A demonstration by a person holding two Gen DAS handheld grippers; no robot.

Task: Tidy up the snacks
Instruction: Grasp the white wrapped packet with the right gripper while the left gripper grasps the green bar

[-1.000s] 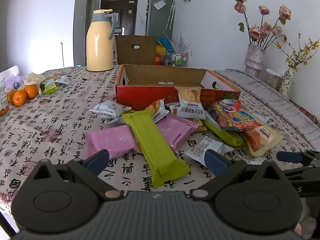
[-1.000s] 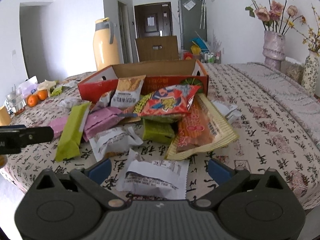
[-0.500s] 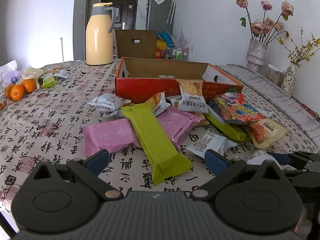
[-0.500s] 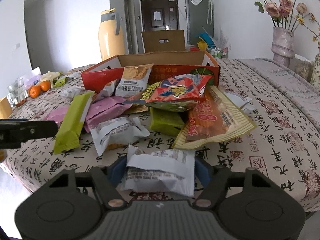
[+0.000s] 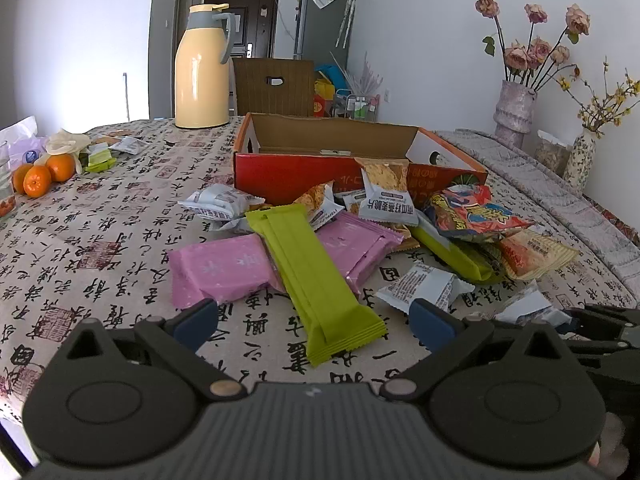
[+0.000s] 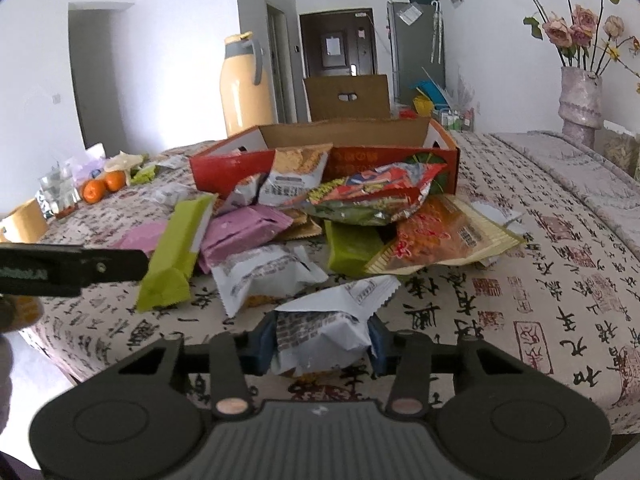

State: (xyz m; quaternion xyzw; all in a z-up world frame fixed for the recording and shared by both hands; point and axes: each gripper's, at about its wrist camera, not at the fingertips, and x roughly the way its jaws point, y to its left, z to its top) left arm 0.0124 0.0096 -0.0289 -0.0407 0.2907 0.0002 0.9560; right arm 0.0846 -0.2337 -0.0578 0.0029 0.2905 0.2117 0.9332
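A heap of snack packets lies in front of an open red cardboard box [image 5: 296, 168] [image 6: 232, 168]. My right gripper [image 6: 320, 344] is shut on a white snack packet [image 6: 320, 330], squeezed and lifted a little off the cloth; the packet also shows in the left wrist view [image 5: 528, 312]. My left gripper [image 5: 314, 322] is open and empty, just short of a long green bar [image 5: 312, 276] lying across pink packets [image 5: 220, 270]. Another white packet [image 6: 264, 274] and a red-and-yellow bag [image 6: 444, 236] lie nearby.
A yellow thermos [image 5: 202, 68] stands behind the box. Oranges [image 5: 38, 176] and wrappers sit at the far left. Vases with flowers [image 5: 514, 114] stand at the right. The table's front edge [image 6: 52, 354] is close to my right gripper.
My right gripper has closed on the white packet, crumpled it and raised it. The left gripper has stayed open and drifted slightly back.
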